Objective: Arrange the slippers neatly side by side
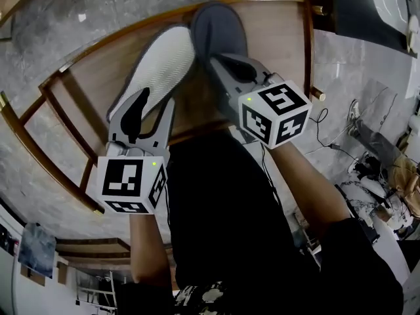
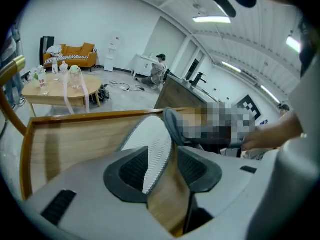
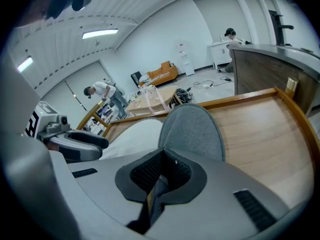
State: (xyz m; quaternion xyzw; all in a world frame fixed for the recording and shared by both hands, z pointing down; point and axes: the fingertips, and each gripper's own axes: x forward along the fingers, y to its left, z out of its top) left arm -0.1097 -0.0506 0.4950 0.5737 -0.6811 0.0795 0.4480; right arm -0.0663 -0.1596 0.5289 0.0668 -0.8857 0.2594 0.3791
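Now right gripper (image 3: 161, 168) clamps the grey slipper (image 3: 194, 129); left gripper (image 2: 164, 160), released, straddles the white-soled slipper (image 2: 150, 136).

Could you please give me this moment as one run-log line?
left gripper: open, jaws astride sole-up slipper edge | right gripper: shut on grey slipper near end | both slippers on wooden table

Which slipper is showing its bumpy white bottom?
The white-soled slipper at the left gripper: its ribbed sole faces up. The grey slipper next to it shows only grey fabric.
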